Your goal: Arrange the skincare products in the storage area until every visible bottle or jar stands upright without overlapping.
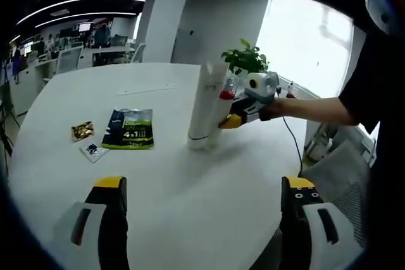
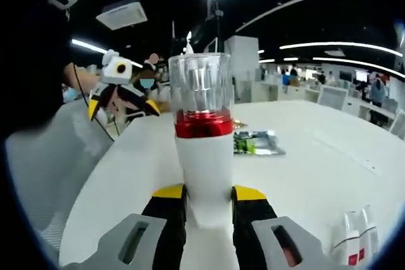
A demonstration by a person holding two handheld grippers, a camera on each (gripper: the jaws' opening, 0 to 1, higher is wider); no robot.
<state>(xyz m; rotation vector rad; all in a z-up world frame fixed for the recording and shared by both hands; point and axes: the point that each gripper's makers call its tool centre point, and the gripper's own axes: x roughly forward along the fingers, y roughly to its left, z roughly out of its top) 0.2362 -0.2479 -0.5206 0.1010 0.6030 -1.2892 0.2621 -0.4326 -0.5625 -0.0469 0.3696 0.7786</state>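
Observation:
A white bottle [image 2: 204,156] with a red band and a clear cap stands upright between my right gripper's [image 2: 209,194] yellow-tipped jaws, which are shut on its body. In the left gripper view the same bottle [image 1: 228,88] is held right beside a tall white tube [image 1: 206,102] that stands upright on the round white table [image 1: 190,207]; I cannot tell whether they touch. My right gripper [image 1: 235,117] reaches in there from the right. My left gripper [image 1: 204,188] hangs open over the near table with nothing between its jaws, and it faces the right gripper view as well [image 2: 122,107].
A green sachet [image 1: 130,129], a gold packet [image 1: 82,131] and a small white packet [image 1: 93,151] lie flat left of the tube. White tubes with red marks [image 2: 355,241] sit at the lower right. A potted plant [image 1: 245,60] stands at the far edge. A person's sleeve [image 1: 373,93] is on the right.

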